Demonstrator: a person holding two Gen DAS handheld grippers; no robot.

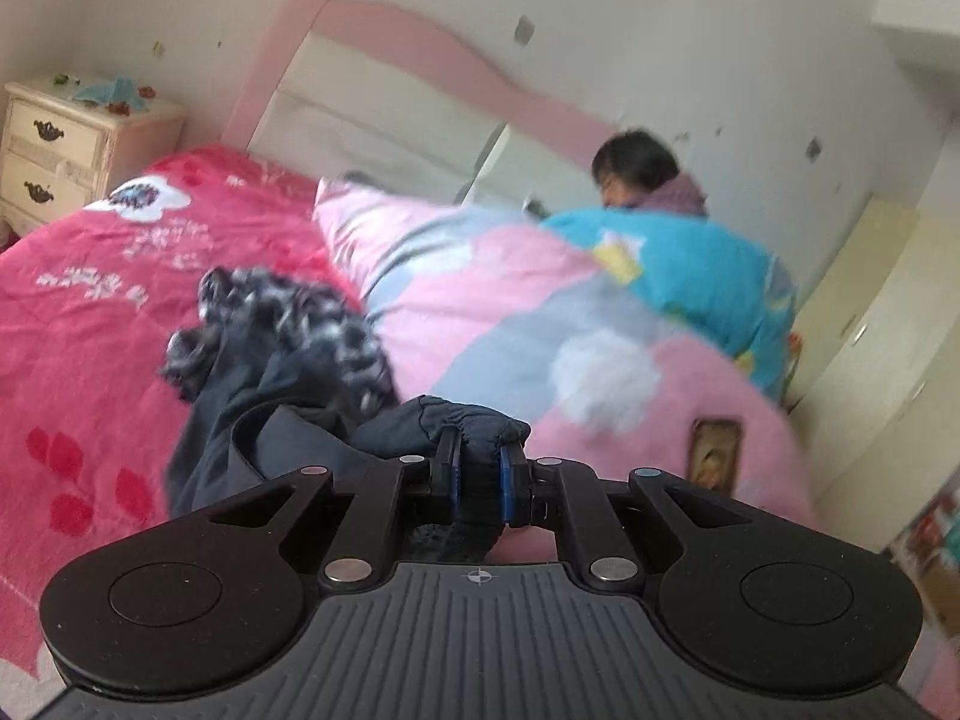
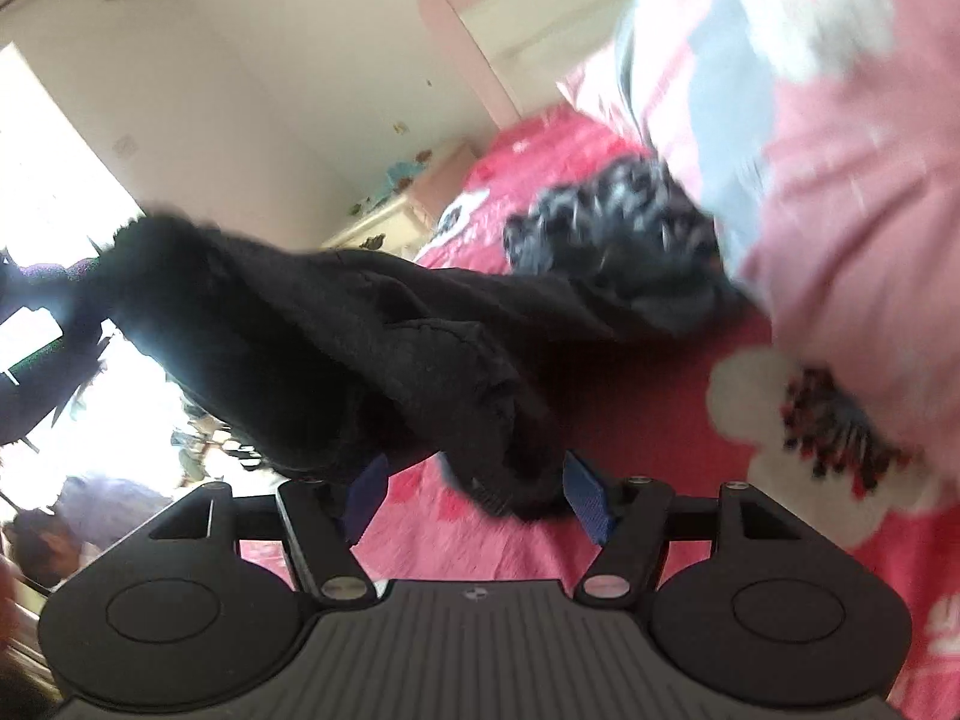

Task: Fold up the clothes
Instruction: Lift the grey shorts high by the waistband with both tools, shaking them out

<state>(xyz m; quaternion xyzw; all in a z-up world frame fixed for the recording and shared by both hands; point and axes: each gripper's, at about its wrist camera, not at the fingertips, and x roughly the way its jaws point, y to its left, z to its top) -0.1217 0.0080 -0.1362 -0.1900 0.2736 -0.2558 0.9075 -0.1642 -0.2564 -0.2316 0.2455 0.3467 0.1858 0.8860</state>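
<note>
On the far left of my left wrist view I note a cream nightstand [image 1: 57, 147] against the wall, with small items littering its top. Next comes the bed under a red blanket [image 1: 90, 324] bearing a white flower print, backed by a pink headboard [image 1: 384, 39]. On the blanket lies a crumpled black-and-white patterned garment [image 1: 282, 318], and running from it toward me is the dark navy garment [image 1: 252, 450], partly raised off the bed. My left gripper [image 1: 480, 468] is clenched on an elastic gathered edge of that navy garment; the blue pads pinch the fabric tight. To the right of it a pink, grey and blue quilt [image 1: 510, 312] is heaped on the bed, and behind the heap a person's head [image 1: 639, 165] is partly visible. A pale cabinet [image 1: 870, 360] stands at the far right. In my right wrist view, strongly tilted and blurred, a bright window [image 2: 54, 192] fills the left edge. The same dark garment [image 2: 336, 348] hangs across the middle, above the red blanket [image 2: 630, 420]. My right gripper [image 2: 477, 495] stands with jaws spread wide; a hanging fold of the garment sits between the blue pads, touching the right-hand pad at most and not pinched by the pair. The patterned garment [image 2: 606, 228] and the quilt [image 2: 840, 150] lie further right.
</note>
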